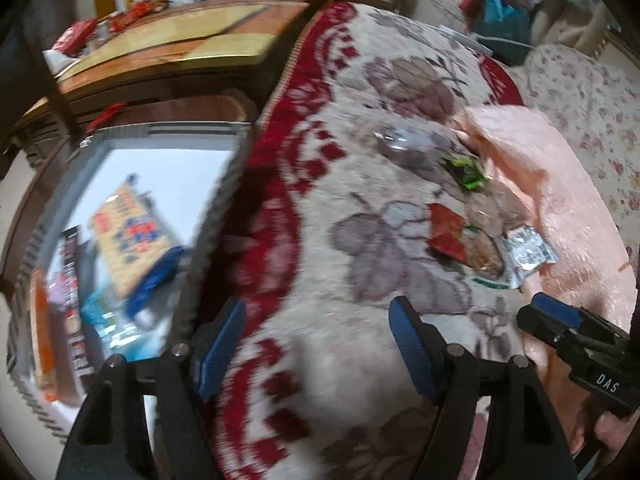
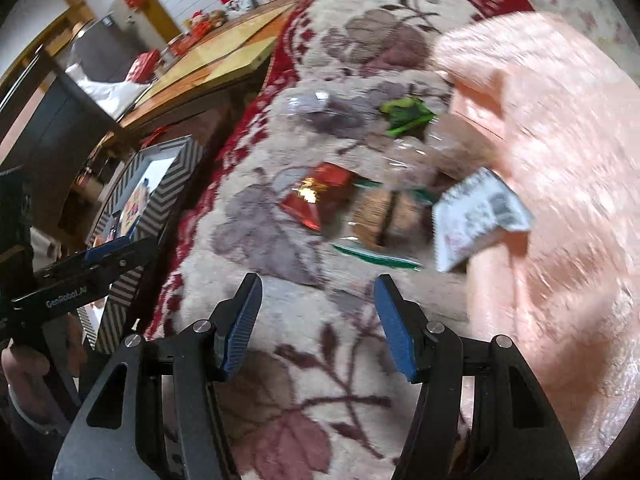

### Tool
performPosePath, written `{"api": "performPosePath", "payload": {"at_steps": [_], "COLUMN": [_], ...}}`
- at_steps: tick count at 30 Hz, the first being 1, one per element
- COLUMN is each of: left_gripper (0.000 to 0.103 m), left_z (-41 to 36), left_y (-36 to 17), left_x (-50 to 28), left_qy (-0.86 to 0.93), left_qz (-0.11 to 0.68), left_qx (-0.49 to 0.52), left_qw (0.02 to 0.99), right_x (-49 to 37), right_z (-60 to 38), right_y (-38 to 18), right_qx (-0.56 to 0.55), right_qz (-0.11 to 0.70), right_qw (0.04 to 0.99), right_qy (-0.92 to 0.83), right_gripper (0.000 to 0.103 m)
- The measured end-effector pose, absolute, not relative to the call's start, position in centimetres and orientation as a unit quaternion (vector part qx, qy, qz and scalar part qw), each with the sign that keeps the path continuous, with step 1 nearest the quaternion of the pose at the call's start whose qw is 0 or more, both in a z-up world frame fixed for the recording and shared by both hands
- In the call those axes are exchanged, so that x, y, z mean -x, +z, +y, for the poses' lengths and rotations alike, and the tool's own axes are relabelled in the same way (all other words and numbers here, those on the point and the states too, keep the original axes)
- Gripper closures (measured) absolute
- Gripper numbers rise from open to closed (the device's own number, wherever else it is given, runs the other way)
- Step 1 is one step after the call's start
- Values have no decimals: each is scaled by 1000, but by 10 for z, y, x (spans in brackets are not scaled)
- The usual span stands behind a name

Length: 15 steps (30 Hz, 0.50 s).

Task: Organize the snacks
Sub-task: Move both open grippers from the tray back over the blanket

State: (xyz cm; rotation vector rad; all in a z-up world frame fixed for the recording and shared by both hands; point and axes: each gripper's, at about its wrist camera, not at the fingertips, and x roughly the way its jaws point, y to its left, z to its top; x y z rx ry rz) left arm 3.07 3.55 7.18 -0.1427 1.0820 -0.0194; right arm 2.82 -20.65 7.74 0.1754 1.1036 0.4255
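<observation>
Both grippers, left point(image 1: 318, 344) & right point(image 2: 316, 326), had fingers spread w/ nothing between, over bare floral blanket point(image 2: 320, 360). Snack packets point(image 2: 384, 208) lay mid-frame by the pink cloth's point(image 2: 560, 200) edge; striped-rim box point(image 2: 160, 196) w/ more snacks sat at blanket's left edge.

Left gripper point(image 1: 316, 344) empty over blanket point(image 1: 360, 128); snacks point(image 1: 480, 236) ahead, box point(image 1: 168, 168) left

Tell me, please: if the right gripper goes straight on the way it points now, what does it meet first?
Probably the floral blanket itself; its open, empty jaws aim there. Just beyond lies the clear cracker packet. Depth is uncertain.
</observation>
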Motion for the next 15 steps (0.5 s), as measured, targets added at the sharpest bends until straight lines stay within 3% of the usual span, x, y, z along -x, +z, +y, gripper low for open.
{"api": "performPosePath", "payload": {"at_steps": [15], "left_gripper": [27], "left_z": [-37], "left_y": [59], "left_x": [-89], "left_qy": [-109], "left_qz": [532], "left_qx": [45], "left_qw": [839], "right_x": [-37], "right_z": [-232], "right_y": [66], "right_qx": [-103], "right_qz": [524], "right_qw": [825], "right_qy": [183], "right_gripper": [45]}}
